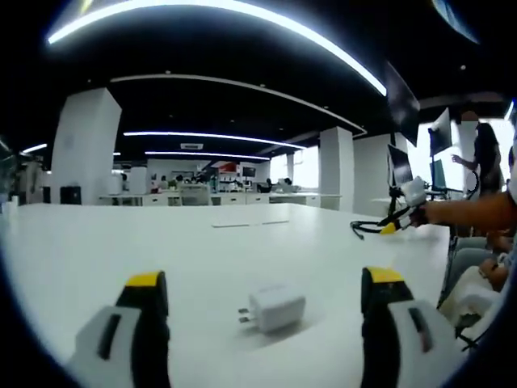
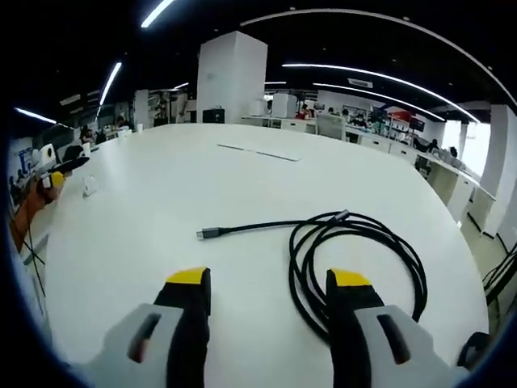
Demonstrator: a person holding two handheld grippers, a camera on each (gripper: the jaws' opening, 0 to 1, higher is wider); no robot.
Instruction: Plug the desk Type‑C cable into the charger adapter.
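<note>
Charger [image 1: 275,307], one, lies on the white table [image 1: 202,250] between the left gripper's [image 1: 265,303] wide-apart, empty fingers, prongs pointing left. One black cable [image 2: 355,259] lies coiled by the right gripper's [image 2: 269,291] spread, empty fingers, its plug [image 2: 208,234] stretched leftward.

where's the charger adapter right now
In the left gripper view the white charger adapter lies on the white table, prongs pointing left, between the open left gripper's jaws and apart from both.
</note>
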